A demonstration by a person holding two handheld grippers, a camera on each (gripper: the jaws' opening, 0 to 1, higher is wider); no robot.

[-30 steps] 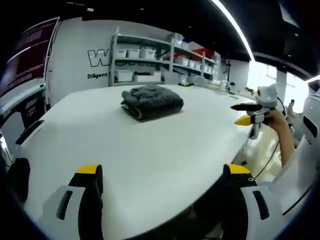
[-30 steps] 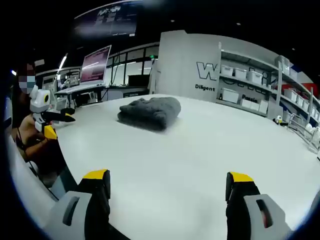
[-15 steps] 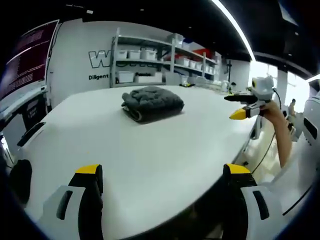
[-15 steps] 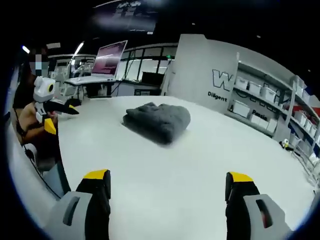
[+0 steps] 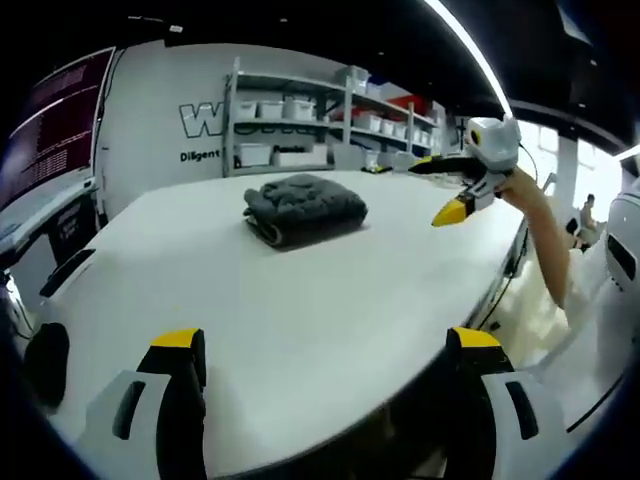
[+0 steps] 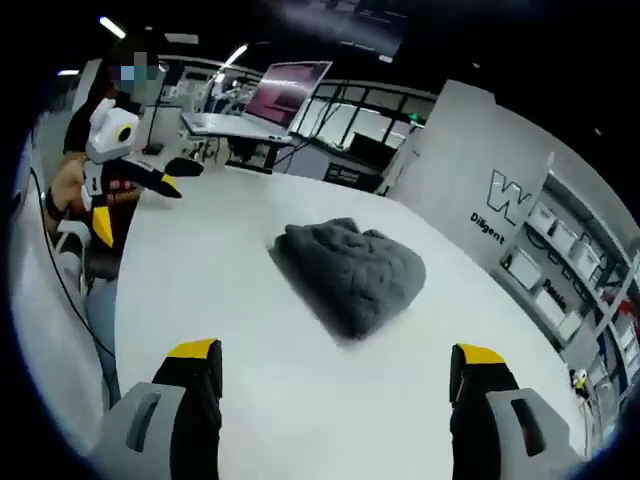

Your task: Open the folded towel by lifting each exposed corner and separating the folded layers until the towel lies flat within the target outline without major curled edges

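Still short of the towel (image 5: 304, 207) with both hands: it sits folded in a dark grey bundle well in from the table's (image 5: 300, 300) edges, toward the far side from my left gripper (image 5: 325, 355), and nothing is touching it. My left gripper's jaws stand spread and empty over the near edge of the table; my right gripper (image 6: 335, 365) is spread and empty too, with the towel (image 6: 352, 274) lying ahead of it on the white top. The risk I see is in the first pinch — the quilted layers sit thick and close at the fold, so I could catch two or three layers instead of one corner and drag the whole bundle across the table instead of opening it. I can't make out any target outline on the surface, so I could also end up flattening it in the wrong spot. The left gripper view shows the towel's stacked edge and my right gripper (image 5: 462, 195) coming in over the table's right-hand edge, with white shelving (image 5: 320, 115) behind. The right gripper view looks down more steeply — it shows the towel's rumpled top face and my left gripper (image 6: 135, 195) near the table's left edge.
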